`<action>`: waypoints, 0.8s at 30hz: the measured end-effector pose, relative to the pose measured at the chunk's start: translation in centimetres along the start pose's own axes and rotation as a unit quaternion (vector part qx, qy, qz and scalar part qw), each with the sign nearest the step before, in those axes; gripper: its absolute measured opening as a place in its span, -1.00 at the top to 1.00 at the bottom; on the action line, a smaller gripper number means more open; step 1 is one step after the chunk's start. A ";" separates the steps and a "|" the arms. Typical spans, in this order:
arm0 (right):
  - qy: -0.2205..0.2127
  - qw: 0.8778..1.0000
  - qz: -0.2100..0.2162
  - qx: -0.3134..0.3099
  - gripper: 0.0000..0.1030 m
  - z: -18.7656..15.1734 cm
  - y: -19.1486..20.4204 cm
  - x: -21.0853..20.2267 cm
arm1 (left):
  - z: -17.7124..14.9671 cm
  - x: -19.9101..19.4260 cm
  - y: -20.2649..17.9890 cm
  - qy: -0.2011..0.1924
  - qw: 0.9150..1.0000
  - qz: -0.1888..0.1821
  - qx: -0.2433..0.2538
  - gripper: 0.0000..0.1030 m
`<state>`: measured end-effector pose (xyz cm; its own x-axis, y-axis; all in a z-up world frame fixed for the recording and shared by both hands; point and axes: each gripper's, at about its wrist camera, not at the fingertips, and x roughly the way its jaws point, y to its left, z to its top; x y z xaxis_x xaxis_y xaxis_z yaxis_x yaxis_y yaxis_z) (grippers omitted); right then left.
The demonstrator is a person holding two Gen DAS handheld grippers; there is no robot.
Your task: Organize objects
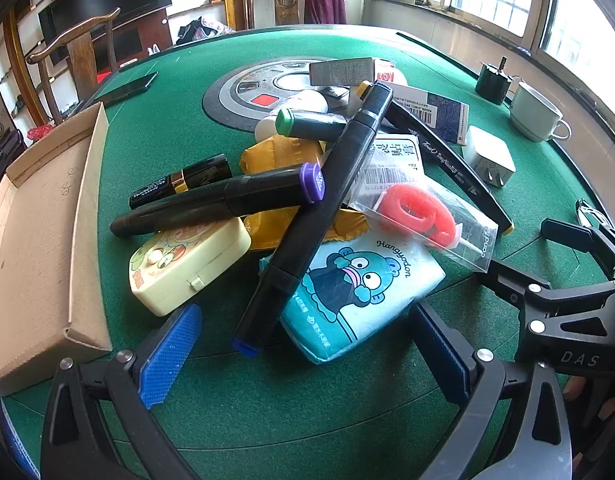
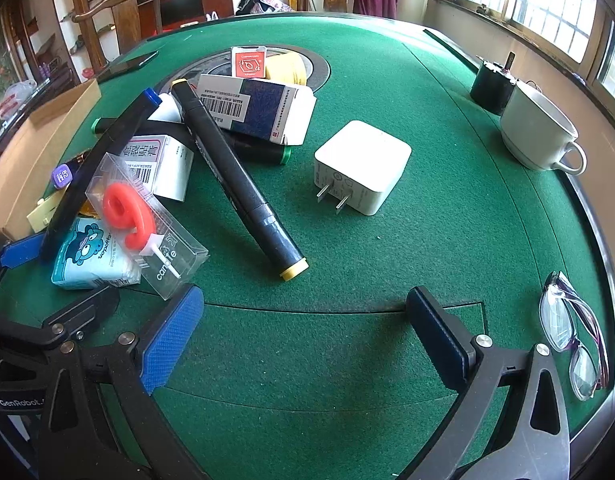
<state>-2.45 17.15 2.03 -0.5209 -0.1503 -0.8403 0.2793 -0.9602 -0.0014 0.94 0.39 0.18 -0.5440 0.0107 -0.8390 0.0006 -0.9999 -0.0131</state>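
While the green table (image 1: 155, 128) carries a heap of small things at its middle, the cardboard box (image 1: 39, 240) stands open at the left edge, close beside the heap. I judge this box to be the place where the things must go.

Both grippers hang above the near edge, tilted down, with jaws spread fully wide and nothing between them. The left gripper (image 1: 303, 350) is directly before the heap and is the nearer one to the box. The right gripper (image 2: 303, 338) faces bare felt, with the white charger (image 2: 361, 166) ahead of it.

On top of the heap lies the blue-capped marker (image 1: 307, 220). Its long axis runs away from the left gripper, leaning to the right, and its blue end (image 1: 243, 346) lies just ahead of the fingers (image 1: 169, 354). In my judgement the left gripper can take it by closing across the barrel. The purple-capped marker (image 1: 219, 204) lies crosswise, partly under it.
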 end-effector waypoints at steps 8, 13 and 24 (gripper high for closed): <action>0.000 1.000 -0.001 -0.002 -0.99 0.0 0.1 0.0 | 0.1 0.1 0.2 0.000 1.000 -0.001 0.001 -0.99; 0.001 1.000 0.011 -0.022 -0.99 0.4 -0.4 0.3 | 0.1 0.1 0.3 0.000 1.000 -0.002 0.002 -0.99; -0.031 0.996 0.036 -0.076 -0.98 0.8 -1.2 -1.8 | 0.1 0.1 0.3 0.000 1.000 -0.002 0.002 -0.99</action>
<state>-2.46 18.42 4.01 -0.5421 -0.2358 -0.8066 0.4335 -0.9007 -0.0281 0.78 0.05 0.14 -0.5438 0.0146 -0.8391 -0.0052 -0.9999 -0.0140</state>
